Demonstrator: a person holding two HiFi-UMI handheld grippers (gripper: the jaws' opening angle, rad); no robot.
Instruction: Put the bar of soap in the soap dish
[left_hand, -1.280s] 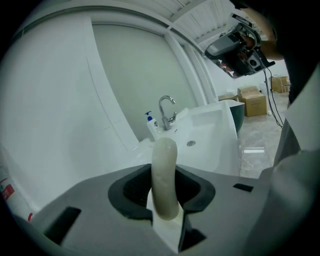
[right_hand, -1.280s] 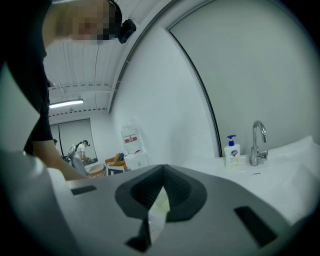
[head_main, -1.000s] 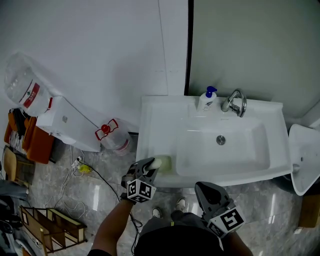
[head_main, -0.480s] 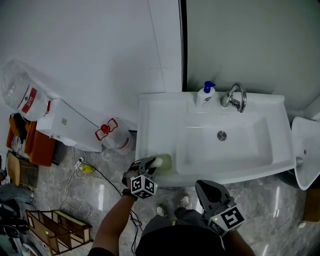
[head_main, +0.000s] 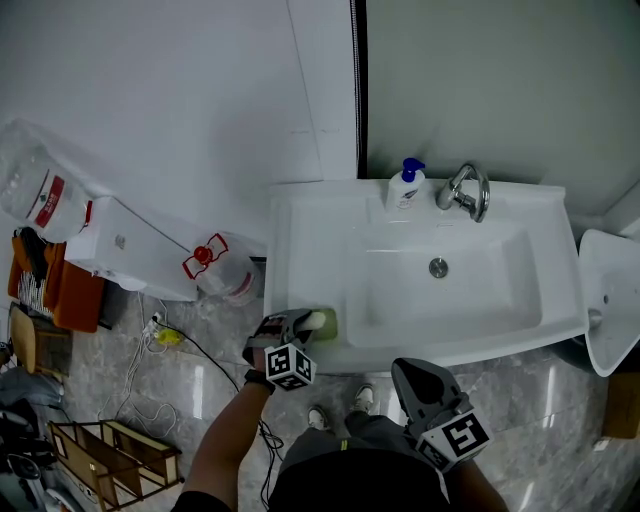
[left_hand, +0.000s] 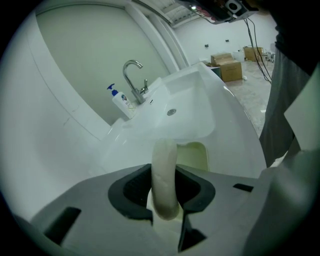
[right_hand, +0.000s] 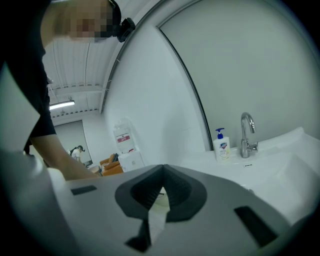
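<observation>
L gripper pinches soap bar edge-on just by soap dish, lower center; R gripper pressed together, empty. Soap prob. stiff, light, slick: hold flat faces mid-bar.

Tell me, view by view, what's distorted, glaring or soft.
Head view: sharp, evenly lit, pale glare streaks on the glossy floor. Left gripper view: fisheye curves the sink, corners black, the near bar of soap slightly soft. Right gripper view: same fisheye, dark corners.

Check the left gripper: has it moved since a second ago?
Yes, slightly: the left gripper, shut on the soap, has edged closer to the soap dish on the sink.
</observation>
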